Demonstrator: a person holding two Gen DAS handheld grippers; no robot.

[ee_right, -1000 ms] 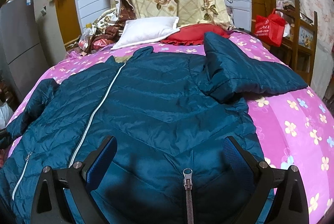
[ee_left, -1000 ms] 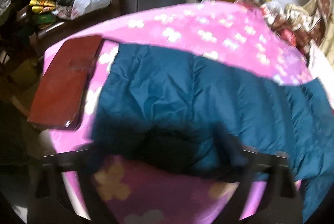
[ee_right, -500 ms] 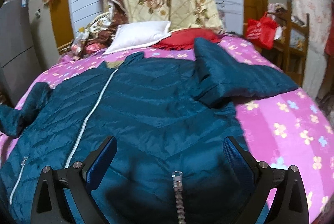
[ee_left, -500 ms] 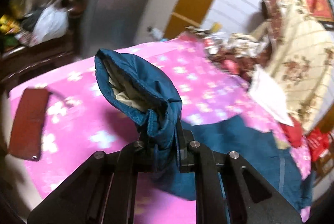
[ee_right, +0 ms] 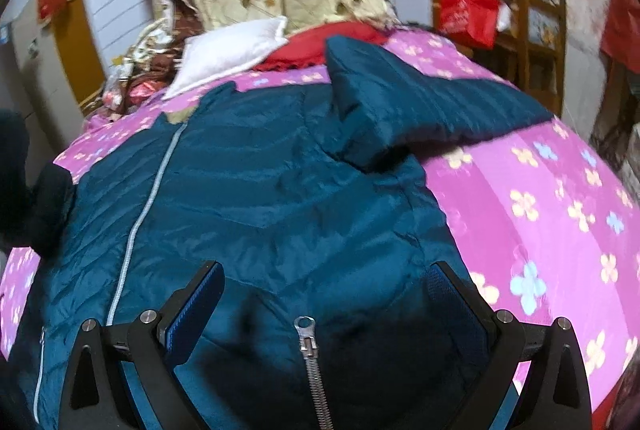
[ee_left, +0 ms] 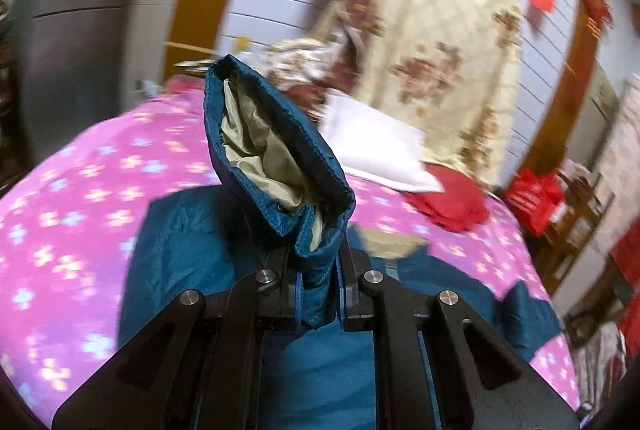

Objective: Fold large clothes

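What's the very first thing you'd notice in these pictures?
The big teal puffer jacket spread across the pink flowered bedspread. Next, the left gripper pinches the jacket's sleeve cuff, lifted so its pale lining shows. The right gripper hangs open over the hem, near the zipper pull.

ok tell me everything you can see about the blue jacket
The blue jacket is a teal quilted puffer with shiny fabric, lying front-up on the pink flowered bedspread. A pale zipper line runs down its front and a metal zipper pull sits near the hem. One sleeve is folded across its far side. The other sleeve's cuff is lifted, showing beige lining, pinched in the left claw. The right claw is open over the hem.
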